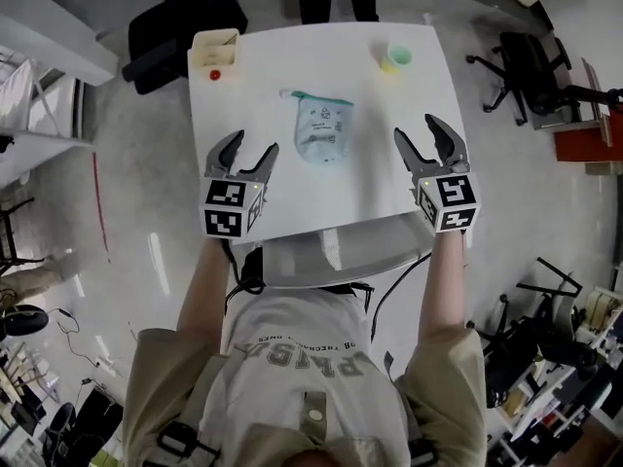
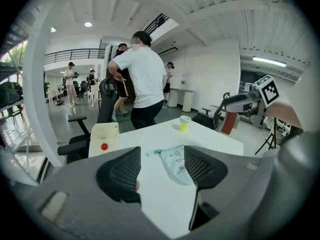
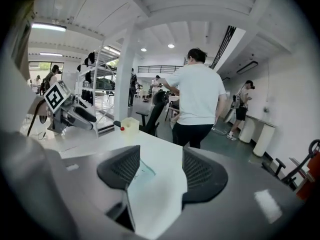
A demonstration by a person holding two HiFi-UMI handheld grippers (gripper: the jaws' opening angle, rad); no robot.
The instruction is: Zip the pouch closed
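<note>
A pale blue pouch point(image 1: 322, 127) lies flat in the middle of the white table point(image 1: 243, 76), its teal zipper edge toward the far side. In the left gripper view the pouch point(image 2: 175, 161) shows between the jaws, partly behind the right jaw; in the right gripper view only a corner of the pouch point(image 3: 141, 171) peeks past the left jaw. My left gripper point(image 1: 249, 153) hovers open near the table's front left, short of the pouch. My right gripper point(image 1: 424, 133) is open at the front right, also apart from it. Nothing is held.
A cream box point(image 1: 215, 53) with a red ball point(image 1: 214, 74) stands at the far left corner. A green-and-yellow cup point(image 1: 396, 57) sits at the far right. Office chairs point(image 1: 170, 22) and people point(image 2: 140, 79) stand beyond the table; a grey chair back point(image 1: 331, 251) is at the near edge.
</note>
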